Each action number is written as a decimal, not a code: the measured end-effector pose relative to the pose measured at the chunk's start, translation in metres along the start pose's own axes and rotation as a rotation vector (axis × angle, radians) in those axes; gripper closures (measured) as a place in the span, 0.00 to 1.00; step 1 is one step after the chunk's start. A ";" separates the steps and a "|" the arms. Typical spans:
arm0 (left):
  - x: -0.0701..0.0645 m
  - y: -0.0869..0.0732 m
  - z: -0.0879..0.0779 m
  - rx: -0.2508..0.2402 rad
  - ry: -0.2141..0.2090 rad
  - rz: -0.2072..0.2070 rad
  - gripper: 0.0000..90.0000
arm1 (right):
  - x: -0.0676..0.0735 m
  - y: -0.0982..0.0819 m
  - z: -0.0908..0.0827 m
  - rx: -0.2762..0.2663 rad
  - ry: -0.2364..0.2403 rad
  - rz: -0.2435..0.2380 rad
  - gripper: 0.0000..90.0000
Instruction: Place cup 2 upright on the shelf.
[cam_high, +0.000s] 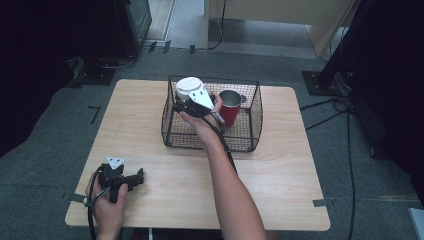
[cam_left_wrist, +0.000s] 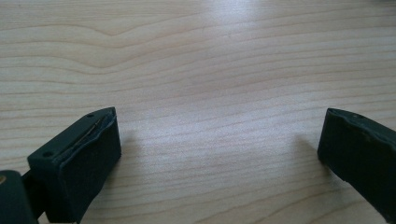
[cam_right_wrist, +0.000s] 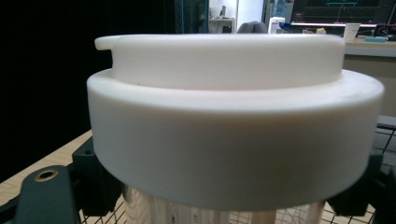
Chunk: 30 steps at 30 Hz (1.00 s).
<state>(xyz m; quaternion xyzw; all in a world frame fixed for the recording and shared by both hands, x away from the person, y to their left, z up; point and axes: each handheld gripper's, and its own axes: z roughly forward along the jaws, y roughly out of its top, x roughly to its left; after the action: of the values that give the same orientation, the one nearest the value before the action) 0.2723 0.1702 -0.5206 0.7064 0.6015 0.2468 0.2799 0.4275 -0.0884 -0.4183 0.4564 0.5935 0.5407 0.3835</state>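
White-lidded steel cup (cam_high: 189, 88) clamped between the jaws of the right gripper (cam_high: 192, 104), just under the lid, upright. Held over the left half of the wire basket (cam_high: 250, 131), at about rim height. Seen from the right gripper view, lid (cam_right_wrist: 233, 130) close ahead and above the jaws, shiny metal body (cam_right_wrist: 154, 207) between them, basket mesh and wood below. Red cup (cam_high: 230, 107) standing inside the basket, right of the held cup, just beside the right hand (cam_high: 200, 122). Left gripper (cam_high: 131, 179) resting well short of the basket, near the front left corner of the wooden table (cam_high: 280, 170), jaws spread wide with bare wood between them.
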 end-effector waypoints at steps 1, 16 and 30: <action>0.000 0.000 0.000 0.000 0.000 0.000 0.00 | 0.000 0.000 0.001 0.000 0.000 -0.007 0.18; 0.000 0.000 0.000 0.000 0.000 -0.001 0.00 | -0.006 -0.020 0.015 0.069 -0.019 -0.016 0.18; 0.000 0.000 0.000 0.000 0.000 -0.001 0.00 | -0.011 -0.023 0.017 0.102 0.010 0.013 0.18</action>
<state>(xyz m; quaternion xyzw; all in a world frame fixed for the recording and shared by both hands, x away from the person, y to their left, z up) 0.2723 0.1701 -0.5206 0.7062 0.6017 0.2466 0.2800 0.4437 -0.0938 -0.4436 0.4763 0.6195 0.5144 0.3532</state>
